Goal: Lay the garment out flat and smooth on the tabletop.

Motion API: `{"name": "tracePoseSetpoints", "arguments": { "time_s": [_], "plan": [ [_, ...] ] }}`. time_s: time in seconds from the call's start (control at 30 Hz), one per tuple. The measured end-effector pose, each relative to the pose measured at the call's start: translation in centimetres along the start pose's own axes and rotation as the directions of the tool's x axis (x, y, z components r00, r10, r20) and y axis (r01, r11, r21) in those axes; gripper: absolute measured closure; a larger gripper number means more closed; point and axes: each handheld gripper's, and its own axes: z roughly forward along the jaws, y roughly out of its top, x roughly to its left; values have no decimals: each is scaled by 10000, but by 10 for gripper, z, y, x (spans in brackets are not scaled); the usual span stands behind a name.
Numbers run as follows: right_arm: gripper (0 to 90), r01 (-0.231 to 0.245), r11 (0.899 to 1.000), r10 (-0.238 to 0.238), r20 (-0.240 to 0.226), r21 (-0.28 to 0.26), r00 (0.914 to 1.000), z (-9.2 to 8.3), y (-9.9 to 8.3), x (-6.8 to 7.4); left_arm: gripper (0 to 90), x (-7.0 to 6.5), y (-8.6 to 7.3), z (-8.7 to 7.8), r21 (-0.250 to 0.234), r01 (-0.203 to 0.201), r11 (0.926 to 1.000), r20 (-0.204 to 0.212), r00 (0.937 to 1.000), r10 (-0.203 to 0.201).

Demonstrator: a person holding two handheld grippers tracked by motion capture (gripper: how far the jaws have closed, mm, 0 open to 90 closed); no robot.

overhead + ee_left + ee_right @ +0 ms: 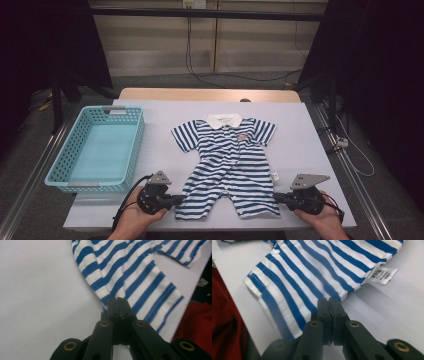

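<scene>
- The blue-and-white striped romper lay flat at the middle of the white table, collar away from the person, a care label at one side seam.
- The left gripper pinched the edge of one leg, jaws pressed together on the cloth.
- The right gripper pinched the other leg's edge likewise.
- Both leg hems lay near the table's front edge; bare table lay to the right, and a turquoise basket stood at the left.

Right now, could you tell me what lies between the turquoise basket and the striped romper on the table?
Nothing: in the high view a bare strip of white table cover separates the basket from the romper, which both grippers pinch at its legs.
</scene>
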Motion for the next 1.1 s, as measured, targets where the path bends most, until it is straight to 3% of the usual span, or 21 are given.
{"name": "tracePoseSetpoints", "arguments": {
  "time_s": [0.07, 0.1, 0.23, 0.27, 0.3, 0.33, 0.43, 0.5, 0.53, 0.63, 0.73, 0.83, 0.87, 0.9, 1.0, 1.07, 1.1],
  "plan": [
    [851, -83, 9999, 83, -35, -126, 10000, -2, -1, 2, 900, -2, -4, -4, -136, 119, 9998, 29, 9999, -118],
    [831, 16, 9998, -16, -19, -215, 10000, -3, -1, 3, 900, 0, -4, -6, -94, -54, 9999, 49, 10000, 54],
    [746, -274, 9968, 282, 100, -746, 9996, -7, 2, -2, 878, 5, -1, -7, -430, 462, 9980, -96, 9989, -467],
    [715, -340, 9961, 355, 174, -820, 9992, -7, 2, -3, 847, 7, 0, -8, -469, 271, 9985, -82, 9996, -275],
    [693, -425, 9952, 451, 275, -878, 9986, -7, 3, -5, 807, 6, 0, -8, -487, 537, 9974, 56, 9985, -535],
    [680, -461, 9947, 490, 290, -922, 9984, -6, 4, -8, 798, 10, 3, -8, -616, 181, 9979, -158, 9997, -191],
    [596, -565, 9924, 613, 408, -1094, 9973, -1, 9, -15, 659, 15, 10, -7, -968, 210, 9951, -299, 9993, -239],
    [547, -610, 9921, 674, 560, -1096, 9962, 2, 12, -19, 568, 17, 16, -6, -1173, -26, 9931, -714, 9974, -59],
    [509, -590, 9918, 661, 604, -1133, 9960, 4, 14, -22, 524, 19, 19, -5, -1229, 26, 9924, -709, 9974, -114],
    [393, -857, 9893, 934, 609, -1184, 9938, 9, 20, -26, 455, 22, 25, 0, -1371, 19, 9906, -867, 9961, -140],
    [396, -885, 9899, 963, 668, -1111, 9931, 14, 24, -28, 363, 26, 30, 6, -1385, -228, 9901, -1174, 9931, 65],
    [394, -945, 9874, 1050, 786, -1271, 9914, 17, 29, -36, 267, 34, 40, 10, -1602, -151, 9870, -1449, 9894, -84],
    [397, -965, 9871, 1078, 838, -1280, 9906, 17, 31, -39, 244, 35, 42, 11, -1698, -5, 9855, -1368, 9903, -231],
    [402, -978, 9869, 1086, 796, -1284, 9909, 18, 32, -42, 214, 38, 44, 12, -1688, -136, 9856, -1289, 9916, -84],
    [431, -981, 9893, 1070, 800, -1078, 9910, 24, 34, -47, 187, 36, 46, 18, -1423, -137, 9897, -1616, 9868, -96],
    [471, -937, 9912, 1018, 870, -935, 9910, 27, 33, -44, 188, 24, 44, 18, -1322, -134, 9911, -1488, 9888, -64],
    [500, -745, 9926, 820, 767, -964, 9937, 25, 33, -39, 210, 16, 43, 15, -1319, -644, 9892, -1378, 9894, 460]
  ]
}}
